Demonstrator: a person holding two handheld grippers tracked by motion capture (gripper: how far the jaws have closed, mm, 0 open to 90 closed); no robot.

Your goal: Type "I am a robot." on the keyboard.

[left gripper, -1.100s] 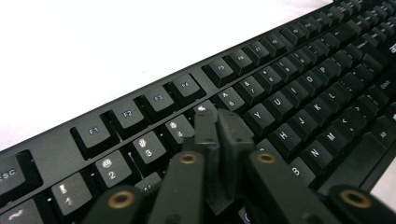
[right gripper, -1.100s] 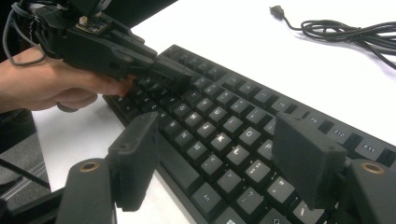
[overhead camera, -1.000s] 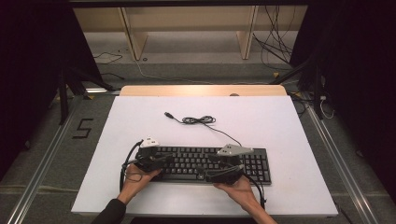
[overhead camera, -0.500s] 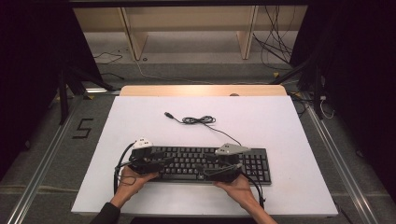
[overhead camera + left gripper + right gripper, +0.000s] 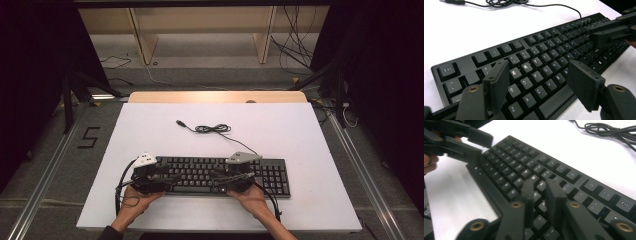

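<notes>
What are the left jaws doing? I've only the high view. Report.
Observer: The left gripper has just been opening. Its jaws stand wide over the keyboard, with nothing gripped between them.
Operator: Now the right one.
Observer: The right gripper has just been closing. A narrow gap is left, with nothing in it, above the keys.
Operator: Read me a key under the left.
Observer: The R key shows in the gap between its jaws.
</notes>
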